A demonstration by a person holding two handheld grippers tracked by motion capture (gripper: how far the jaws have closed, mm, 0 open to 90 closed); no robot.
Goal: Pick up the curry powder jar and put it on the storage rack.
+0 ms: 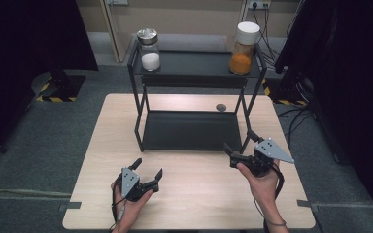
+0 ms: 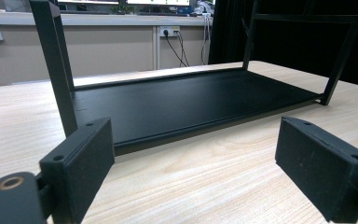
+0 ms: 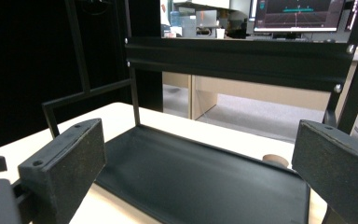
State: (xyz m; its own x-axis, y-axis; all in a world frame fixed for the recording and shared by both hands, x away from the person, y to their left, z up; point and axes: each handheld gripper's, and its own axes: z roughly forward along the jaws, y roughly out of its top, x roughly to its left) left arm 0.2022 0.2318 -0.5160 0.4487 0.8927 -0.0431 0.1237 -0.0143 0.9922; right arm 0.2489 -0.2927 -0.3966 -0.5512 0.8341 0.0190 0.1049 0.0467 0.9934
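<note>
A black two-tier metal rack (image 1: 192, 130) stands on the far half of the light wooden table (image 1: 97, 160). On its top shelf stand a glass jar of white powder (image 1: 149, 49) with a silver lid at the left and a jar of orange powder (image 1: 243, 47) with a white lid at the right. My left gripper (image 1: 148, 169) is open near the table's front, short of the rack's lower shelf (image 2: 177, 105). My right gripper (image 1: 240, 141) is open by the rack's front right leg, with the lower shelf (image 3: 200, 182) between its pads and nothing held.
A small dark round disc (image 1: 220, 107) lies on the table behind the rack, also seen as the disc (image 3: 275, 160) past the shelf. Dark curtains flank both sides. Stands with yellow-black tape (image 1: 53, 97) sit on the grey floor.
</note>
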